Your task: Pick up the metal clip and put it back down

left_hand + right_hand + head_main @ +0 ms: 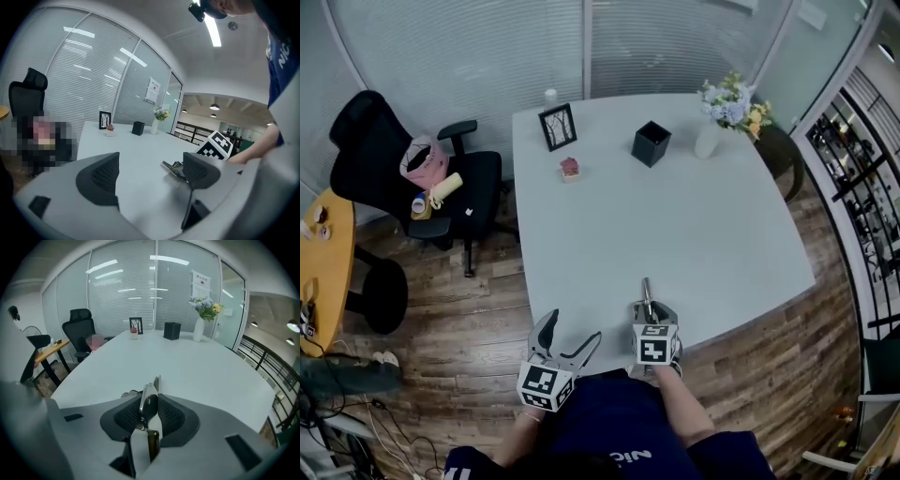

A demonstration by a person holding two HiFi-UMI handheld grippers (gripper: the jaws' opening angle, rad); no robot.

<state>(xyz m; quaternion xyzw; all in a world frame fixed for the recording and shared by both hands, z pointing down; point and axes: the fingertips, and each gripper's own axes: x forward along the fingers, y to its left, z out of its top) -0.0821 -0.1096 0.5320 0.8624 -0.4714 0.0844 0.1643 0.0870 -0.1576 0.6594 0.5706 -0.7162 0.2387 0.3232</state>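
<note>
My right gripper (151, 401) clamps the metal clip (157, 383) in its jaws; left gripper (150, 161) jaws wide, empty. Black box (172, 331), vase (198, 329) well beyond clip.

The only letters that can be read are white ones, "NIC", on the person's dark blue shirt (609, 422), just past the near edge of the bench (675, 216). The left gripper view shows the same letters on the shirt, and there the picture's edge cuts off the rest. A black-and-white square marker, without letters or numbers, stands on the left cube (546, 384) behind the left claw (574, 328). Another stands on the right cube (654, 345) behind the right claw (648, 305). Both cubes are at the bench's near edge. A white notice (201, 280) hangs on the glass wall (122, 291) beyond the bench's far side. Its print is too small to read.
</note>
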